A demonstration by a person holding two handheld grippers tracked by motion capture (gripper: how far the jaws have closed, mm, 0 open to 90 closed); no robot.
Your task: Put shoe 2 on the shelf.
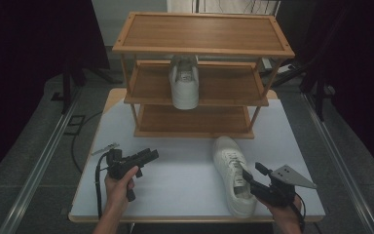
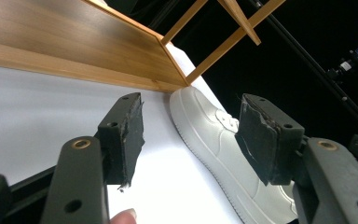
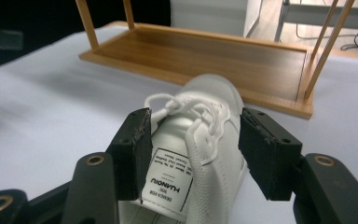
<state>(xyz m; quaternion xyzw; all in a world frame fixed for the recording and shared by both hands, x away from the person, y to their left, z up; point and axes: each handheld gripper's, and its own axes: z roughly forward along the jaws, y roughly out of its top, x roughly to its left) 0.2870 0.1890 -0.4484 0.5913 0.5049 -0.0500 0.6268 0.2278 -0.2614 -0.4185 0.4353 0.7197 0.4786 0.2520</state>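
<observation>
A white sneaker [image 1: 231,165] lies on the white table [image 1: 185,175], toe toward the wooden rack [image 1: 202,34]. My right gripper [image 1: 253,171] is at its heel end with jaws open. In the right gripper view the sneaker [image 3: 205,121] sits between the two pads [image 3: 135,149], its tongue label and laces showing, and the pads do not press it. A second white sneaker [image 1: 184,83] stands on the rack's middle shelf. My left gripper [image 1: 148,155] hovers over the table's left part, open and holding nothing. The left gripper [image 2: 191,116] view shows the table sneaker [image 2: 205,135] farther off.
The three-shelf rack stands at the table's far side, and its bottom shelf [image 1: 192,119] is bare, as is the top one. Dark floor, rails [image 1: 39,165] and stands surround the table. The table's front edge runs just ahead of both hands.
</observation>
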